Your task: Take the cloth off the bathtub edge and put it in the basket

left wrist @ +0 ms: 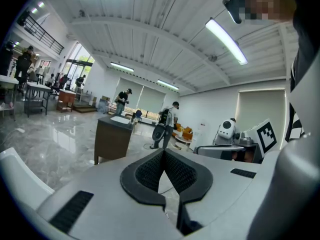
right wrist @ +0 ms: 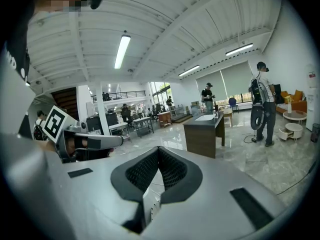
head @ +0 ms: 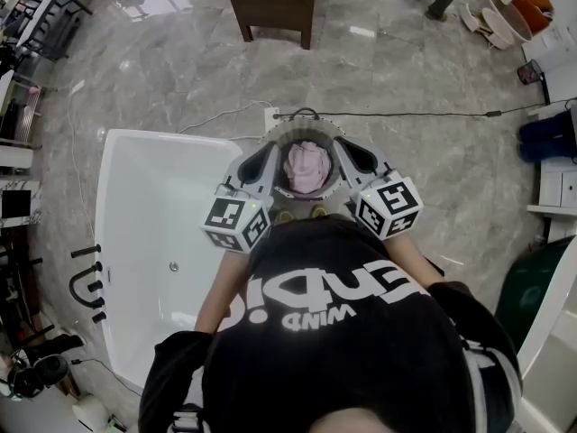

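Observation:
A pink cloth [head: 308, 168] lies bunched inside the round grey basket [head: 305, 127], which stands on the floor just right of the bathtub's far end. Both grippers are held close to the person's chest and point out over the basket. My left gripper [head: 263, 158] sits at the basket's left rim and my right gripper [head: 352, 153] at its right rim. In the left gripper view the black pads of the left gripper [left wrist: 162, 155] meet at their tips with nothing between them. The right gripper [right wrist: 159, 152] looks the same in its own view, shut and empty.
The white bathtub [head: 135, 242] fills the left side, with a black faucet [head: 86, 282] beyond its left edge. A dark wooden cabinet [head: 270, 3] stands ahead on the marble floor. A black cable [head: 406, 114] runs right from the basket. A green bin [head: 532, 287] is at the right.

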The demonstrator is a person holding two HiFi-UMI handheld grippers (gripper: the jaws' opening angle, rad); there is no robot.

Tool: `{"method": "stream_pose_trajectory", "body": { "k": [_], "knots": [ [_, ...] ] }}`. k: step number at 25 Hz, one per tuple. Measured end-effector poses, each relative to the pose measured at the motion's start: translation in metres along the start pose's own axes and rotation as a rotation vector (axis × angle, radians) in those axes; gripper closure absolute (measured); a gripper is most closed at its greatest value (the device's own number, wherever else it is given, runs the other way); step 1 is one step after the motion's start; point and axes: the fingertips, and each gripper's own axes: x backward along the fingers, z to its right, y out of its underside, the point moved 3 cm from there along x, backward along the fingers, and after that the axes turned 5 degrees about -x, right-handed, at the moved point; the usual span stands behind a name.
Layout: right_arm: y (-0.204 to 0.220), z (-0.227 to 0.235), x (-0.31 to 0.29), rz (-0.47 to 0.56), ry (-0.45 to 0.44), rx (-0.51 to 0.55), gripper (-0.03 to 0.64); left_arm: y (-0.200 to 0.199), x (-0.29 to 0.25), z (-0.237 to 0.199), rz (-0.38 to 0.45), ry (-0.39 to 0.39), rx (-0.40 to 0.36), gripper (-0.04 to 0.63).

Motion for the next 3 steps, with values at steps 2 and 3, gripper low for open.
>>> {"method": "stream_pose_trajectory", "body": {
  "k": [2, 3],
  "knots": [
    [-0.0001, 0.0020, -0.0008, -0.004, -0.001, 0.000, 0.603, 0.0000, -0.0018, -0.0003, -0.003, -0.002, 0.004, 0.581],
    [-0.0003, 0.0029, -0.0012, -0.006, -0.001, 0.000, 0.603, 0.0000, -0.0026, -0.0005, -0.004, -0.002, 0.005, 0.581]
  ]
}}
